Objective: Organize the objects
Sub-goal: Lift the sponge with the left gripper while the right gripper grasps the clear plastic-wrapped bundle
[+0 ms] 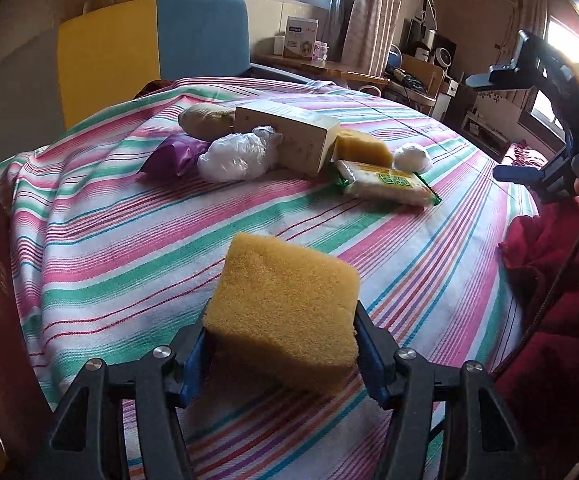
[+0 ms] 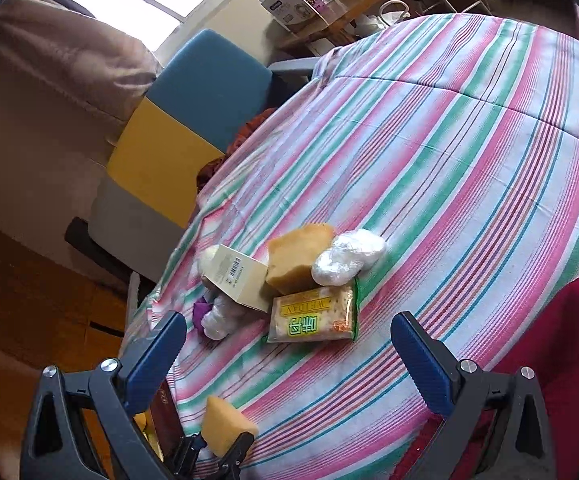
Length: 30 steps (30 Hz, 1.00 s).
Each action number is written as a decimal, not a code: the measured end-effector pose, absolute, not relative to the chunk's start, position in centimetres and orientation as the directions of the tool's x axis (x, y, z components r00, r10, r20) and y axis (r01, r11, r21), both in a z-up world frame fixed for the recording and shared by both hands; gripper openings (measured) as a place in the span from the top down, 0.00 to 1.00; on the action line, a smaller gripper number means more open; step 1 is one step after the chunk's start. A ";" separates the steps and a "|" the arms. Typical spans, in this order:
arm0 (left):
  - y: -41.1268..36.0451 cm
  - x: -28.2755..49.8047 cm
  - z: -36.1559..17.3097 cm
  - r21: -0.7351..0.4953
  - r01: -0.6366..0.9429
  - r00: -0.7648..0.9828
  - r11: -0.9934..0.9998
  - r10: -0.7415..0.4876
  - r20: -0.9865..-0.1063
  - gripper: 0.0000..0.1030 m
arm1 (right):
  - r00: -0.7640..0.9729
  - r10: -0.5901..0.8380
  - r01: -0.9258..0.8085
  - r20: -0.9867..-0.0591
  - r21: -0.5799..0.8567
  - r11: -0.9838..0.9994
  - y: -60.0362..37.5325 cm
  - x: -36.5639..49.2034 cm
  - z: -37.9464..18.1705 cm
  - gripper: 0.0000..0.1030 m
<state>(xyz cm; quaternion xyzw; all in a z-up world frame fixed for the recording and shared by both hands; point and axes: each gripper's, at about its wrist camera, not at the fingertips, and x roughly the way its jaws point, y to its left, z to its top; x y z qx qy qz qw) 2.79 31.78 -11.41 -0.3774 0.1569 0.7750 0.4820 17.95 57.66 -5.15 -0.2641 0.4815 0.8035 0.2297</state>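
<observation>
While left gripper (image 1: pixel 281 344) clamps yellow sponge (image 1: pixel 285 300) between blue pads, sponge sits lifted over near part of striped cloth (image 1: pixel 129 248). Right gripper (image 2: pixel 289 344) fingers wide apart, nothing between them. Far on cloth, clustered: cream box (image 1: pixel 289 136), second sponge (image 1: pixel 363 146) touching box, cracker packet (image 1: pixel 385 182) just nearer, white bag (image 1: pixel 241 156), purple pouch (image 1: pixel 173 156).

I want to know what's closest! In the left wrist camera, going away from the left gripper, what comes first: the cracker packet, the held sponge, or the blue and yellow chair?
1. The held sponge, clamped in the left gripper.
2. The cracker packet, mid-table, right of the cardboard box.
3. The blue and yellow chair, beyond the table's far edge.
</observation>
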 end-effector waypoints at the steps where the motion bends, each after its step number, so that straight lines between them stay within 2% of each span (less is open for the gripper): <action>1: 31.7 2.8 -11.4 -0.121 -0.866 -0.251 -0.486 0.631 -0.734 0.39 | -0.733 0.116 -0.646 -0.671 0.631 -0.429 57.8 17.6 -5.3 0.00; 5: 31.6 2.8 -11.4 -0.128 -0.865 -0.249 -0.485 0.638 -0.729 0.39 | -0.648 0.148 -0.720 -0.747 0.537 -0.439 58.6 16.1 -5.4 0.16; 7: 31.6 2.7 -11.5 -0.134 -0.865 -0.247 -0.484 0.642 -0.726 0.39 | -0.609 0.166 -0.746 -0.775 0.489 -0.452 59.4 14.8 -5.4 0.17; 9: 31.5 2.7 -11.5 -0.137 -0.864 -0.246 -0.484 0.644 -0.725 0.39 | -0.573 0.169 -0.768 -0.802 0.454 -0.452 60.4 13.5 -5.7 0.24; 14: 31.4 2.7 -11.5 -0.148 -0.864 -0.240 -0.482 0.651 -0.720 0.39 | -0.481 0.183 -0.810 -0.858 0.354 -0.468 62.6 10.3 -7.1 0.34; 17: 31.4 2.6 -11.6 -0.151 -0.864 -0.239 -0.481 0.654 -0.718 0.39 | -0.441 0.151 -0.818 -0.885 0.328 -0.472 63.5 9.1 -9.4 0.36; 19: 31.4 2.6 -11.6 -0.150 -0.864 -0.240 -0.481 0.655 -0.717 0.39 | -0.396 0.125 -0.827 -0.910 0.295 -0.478 63.8 8.9 -11.5 0.45; 20: 31.4 2.6 -11.6 -0.149 -0.864 -0.241 -0.481 0.654 -0.717 0.39 | -0.383 0.141 -0.833 -0.913 0.275 -0.480 63.9 8.9 -11.4 0.61; 21: 31.4 2.6 -11.6 -0.147 -0.864 -0.242 -0.481 0.654 -0.717 0.39 | -0.393 0.172 -0.828 -0.903 0.266 -0.493 64.0 9.0 -10.7 0.61; 30: 31.4 2.7 -11.6 -0.145 -0.864 -0.244 -0.482 0.654 -0.716 0.38 | -0.373 0.159 -0.814 -0.914 0.240 -0.530 63.7 8.6 -10.4 0.61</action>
